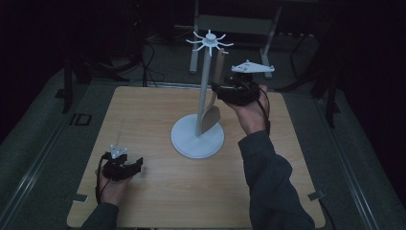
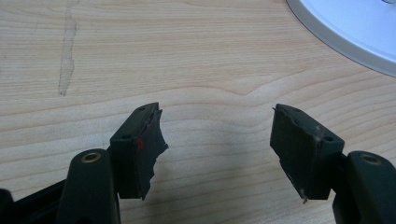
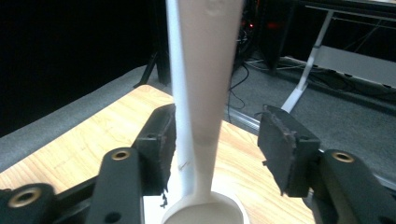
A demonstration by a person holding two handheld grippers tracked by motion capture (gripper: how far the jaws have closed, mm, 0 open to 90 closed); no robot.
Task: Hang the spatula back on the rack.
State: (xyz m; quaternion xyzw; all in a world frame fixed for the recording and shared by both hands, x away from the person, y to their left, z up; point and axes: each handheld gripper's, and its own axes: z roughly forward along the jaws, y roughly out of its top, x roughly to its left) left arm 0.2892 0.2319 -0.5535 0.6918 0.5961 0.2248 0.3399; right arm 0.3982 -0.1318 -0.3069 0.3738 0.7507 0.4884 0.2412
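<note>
The right sleeve [image 1: 270, 182] lies nearest, coming in from 6 o'clock and reaching toward the middle of the table [image 1: 143, 120], the biggest thing here, with bare wood across most of it. On it, a little past centre, stands the white stand [image 1: 197, 139]: a round base, a thin pole and a ring of hooks at the top. A pale spoon [image 1: 210, 117] hangs just beside the pole at its 3 o'clock side, bowl down and above the base, handle running up to the hooks at 12; whether the handle's end sits properly over a hook is too small to tell. The right gripper [image 1: 222, 91] is at about 2 o'clock from the base, level with the handle. In the right gripper view its jaws stand apart with the spoon [image 3: 205, 93] between them: the handle is against or very near the left-hand jaw, the other jaw is clearly off it, so the grip is released, not clamped. The left gripper [image 1: 139, 165] rests near the table's 7 o'clock corner, well apart from the stand; in the left gripper view its jaws gape over bare wood and hold nothing [image 2: 217, 126], with the rim of the base at 1 o'clock. By my reading the hanging is as good as done, since the spoon appears to carry itself. What is left is to draw the right gripper back without knocking the handle.
</note>
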